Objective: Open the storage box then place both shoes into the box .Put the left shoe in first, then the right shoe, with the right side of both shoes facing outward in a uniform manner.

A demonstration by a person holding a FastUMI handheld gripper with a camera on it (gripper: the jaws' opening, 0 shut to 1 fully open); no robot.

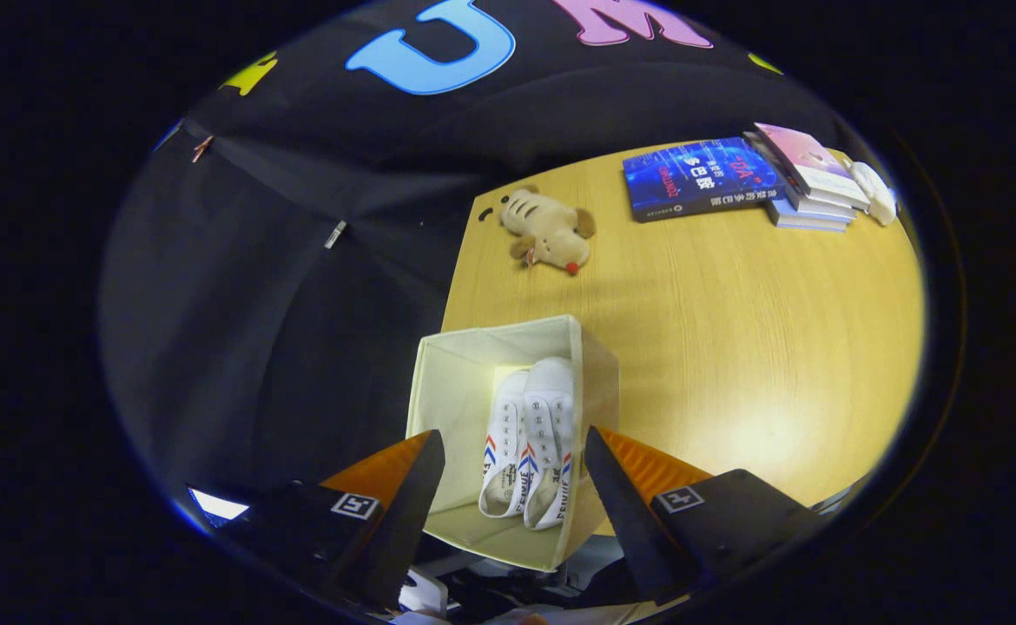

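Observation:
A cream fabric storage box (456,391) stands open at the table's near left corner. Two white canvas shoes with red and blue side stripes lie side by side inside it, toes pointing away from me: the left one (503,434) and the right one (550,425), leaning against the box's right wall. My gripper (512,456) hovers above the box, open, its fingers (421,486) spread wide to either side of the shoes and holding nothing.
On the wooden table (716,347), a plush toy animal (550,230) lies beyond the box. A blue book (699,178) and a stack of books (808,182) sit at the far right. Black cloth wall hangs left of the table.

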